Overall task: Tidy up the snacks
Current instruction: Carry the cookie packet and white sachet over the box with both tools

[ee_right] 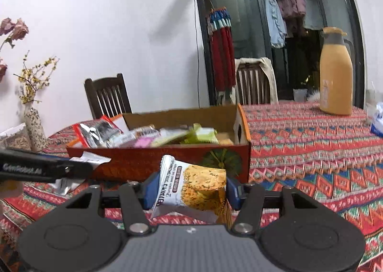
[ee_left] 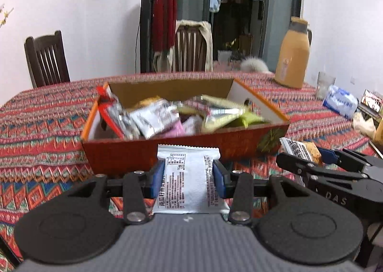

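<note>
Pinching a white printed foil snack packet (ee_left: 188,181), the left gripper (ee_left: 188,176) nears the red cardboard box (ee_left: 182,150); the right gripper (ee_right: 190,190) clamps a yellow-patterned packet (ee_right: 191,190). Each should clear the front wall before release.

Directly ahead of both grippers the red front wall of the snack box (ee_left: 184,150) blocks a level path; its open top is reachable from above, though heaped packets (ee_left: 167,116) fill most of the inside, leaving a bare pocket at the near left corner. The right gripper (ee_left: 318,154) crowds the space just beside the box's right front corner, near the left gripper (ee_left: 188,174). Right of the box, bare tablecloth (ee_right: 311,152) offers open passage up to the tan thermos (ee_right: 335,75), a glass (ee_left: 324,85) and a blue-white pack (ee_left: 341,102) at the far right edge
</note>
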Action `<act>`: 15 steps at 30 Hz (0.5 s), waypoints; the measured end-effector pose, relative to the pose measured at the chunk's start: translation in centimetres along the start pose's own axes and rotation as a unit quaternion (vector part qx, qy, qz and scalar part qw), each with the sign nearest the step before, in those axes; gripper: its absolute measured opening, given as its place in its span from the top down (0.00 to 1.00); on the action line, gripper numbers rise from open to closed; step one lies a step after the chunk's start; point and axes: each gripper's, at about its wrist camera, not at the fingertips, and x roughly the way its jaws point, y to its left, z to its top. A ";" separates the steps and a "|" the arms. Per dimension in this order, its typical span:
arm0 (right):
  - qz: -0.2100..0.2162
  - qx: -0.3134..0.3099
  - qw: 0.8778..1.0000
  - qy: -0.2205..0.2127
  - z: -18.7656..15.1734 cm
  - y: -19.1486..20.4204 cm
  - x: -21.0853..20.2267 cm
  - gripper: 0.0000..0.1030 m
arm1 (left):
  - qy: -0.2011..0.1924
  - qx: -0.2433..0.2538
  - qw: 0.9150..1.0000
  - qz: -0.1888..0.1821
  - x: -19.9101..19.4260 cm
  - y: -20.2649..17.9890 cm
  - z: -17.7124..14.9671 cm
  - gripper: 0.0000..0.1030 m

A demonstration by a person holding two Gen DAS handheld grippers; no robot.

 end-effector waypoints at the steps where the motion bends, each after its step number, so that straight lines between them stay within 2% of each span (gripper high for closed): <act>1: 0.001 -0.002 1.000 -0.005 0.4 0.1 -0.2 0.46 | -0.006 -0.001 1.000 0.000 -0.2 0.1 0.4 0.58; 7: -0.005 -0.016 0.999 -0.045 3.8 0.9 -0.7 0.46 | -0.040 -0.010 0.999 0.006 -0.4 0.4 3.3 0.57; 15: -0.016 -0.031 0.996 -0.080 8.8 1.4 2.1 0.46 | -0.087 -0.026 0.996 0.026 0.5 1.4 7.9 0.57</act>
